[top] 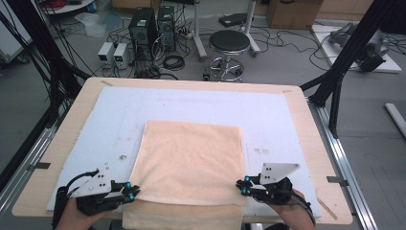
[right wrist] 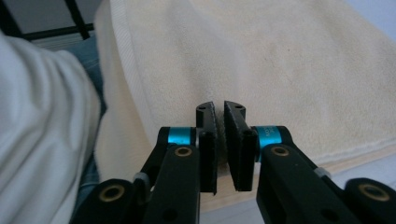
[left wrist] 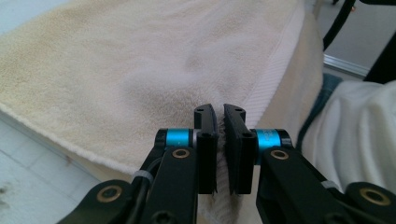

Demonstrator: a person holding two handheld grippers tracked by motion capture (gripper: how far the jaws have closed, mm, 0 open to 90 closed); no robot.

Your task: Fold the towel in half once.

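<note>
A cream towel [top: 189, 160] lies flat on the white mat [top: 119, 110], and its near end hangs over the table's front edge. My left gripper [top: 131, 191] is at the towel's near left edge. In the left gripper view, a fold of the towel [left wrist: 140, 70] sits pinched in the narrow gap between the jaws of the left gripper [left wrist: 220, 112]. My right gripper [top: 241, 187] is at the near right edge. In the right gripper view, the right gripper [right wrist: 220, 108] has its jaws closed on the towel [right wrist: 280, 70] in the same way.
The wooden table [top: 306, 124] carries the mat, with bare mat left, right and behind the towel. Beyond the table stand a black stool [top: 229, 43] and computer cases [top: 148, 28]. A black frame post [top: 344, 62] rises at the right. The person's white garment [left wrist: 359, 126] is close behind the towel's hanging end.
</note>
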